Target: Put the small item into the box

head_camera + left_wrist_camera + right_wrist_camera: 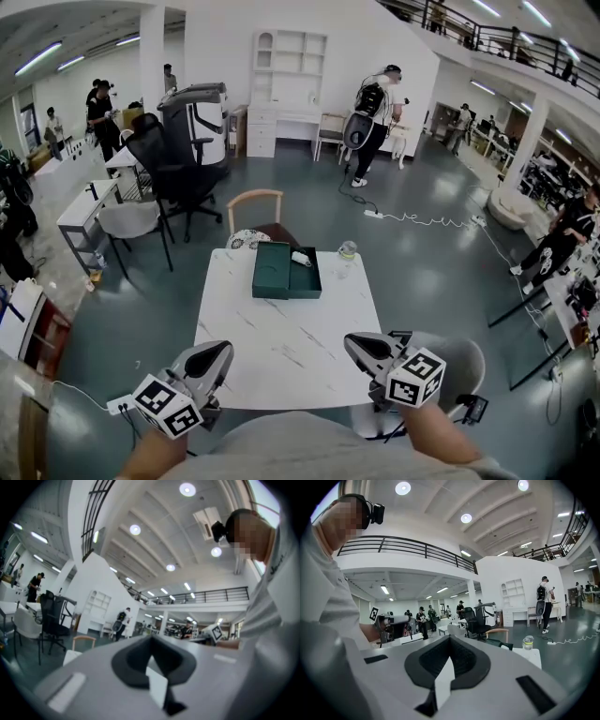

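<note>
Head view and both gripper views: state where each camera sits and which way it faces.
Head view: on the person's head, looking down at the white table, green box, left gripper, right gripper and forearms.
Left gripper view: on that gripper, looking along its shut jaws; the person's torso at right.
Right gripper view: on that gripper, along its shut jaws toward the bottle; torso at left.
Shared: both gripper views show the wooden chair.

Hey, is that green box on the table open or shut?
Open: the green box lies spread in two flat halves side by side, insides facing up.
</note>
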### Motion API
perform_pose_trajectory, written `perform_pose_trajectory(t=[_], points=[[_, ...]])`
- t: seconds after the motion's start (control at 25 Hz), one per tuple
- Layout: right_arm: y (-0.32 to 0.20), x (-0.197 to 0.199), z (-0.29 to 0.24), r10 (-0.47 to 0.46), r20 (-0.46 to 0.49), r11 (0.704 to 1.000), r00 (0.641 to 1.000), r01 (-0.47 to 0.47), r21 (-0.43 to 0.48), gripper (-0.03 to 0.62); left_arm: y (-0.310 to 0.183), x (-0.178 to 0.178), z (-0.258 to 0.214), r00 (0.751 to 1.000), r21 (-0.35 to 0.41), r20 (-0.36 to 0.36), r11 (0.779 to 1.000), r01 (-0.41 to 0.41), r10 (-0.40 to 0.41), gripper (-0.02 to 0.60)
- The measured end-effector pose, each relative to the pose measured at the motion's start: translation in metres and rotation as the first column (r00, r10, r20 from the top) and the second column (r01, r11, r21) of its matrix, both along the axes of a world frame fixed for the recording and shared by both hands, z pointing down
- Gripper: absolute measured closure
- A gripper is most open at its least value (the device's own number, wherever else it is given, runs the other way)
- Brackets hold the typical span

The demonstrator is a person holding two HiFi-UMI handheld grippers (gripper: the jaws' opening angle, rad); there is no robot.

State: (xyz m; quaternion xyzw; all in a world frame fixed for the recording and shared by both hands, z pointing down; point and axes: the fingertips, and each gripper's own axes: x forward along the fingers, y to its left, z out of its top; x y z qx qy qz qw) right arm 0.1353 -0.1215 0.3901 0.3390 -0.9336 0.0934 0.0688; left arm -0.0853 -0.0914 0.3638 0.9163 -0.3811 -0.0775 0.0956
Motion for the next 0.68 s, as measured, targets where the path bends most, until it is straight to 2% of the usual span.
perform_pose_trajectory(t=[0.68], points=[[-0.0036, -0.0009, 0.0020, -0.014, 0.000, 1.000, 1.000, 0.014, -0.001, 0.588, -0.0031, 0.0014, 0.0004, 1.000, 0.001, 0.002, 1.000, 0.002, -0.002, 0.577]])
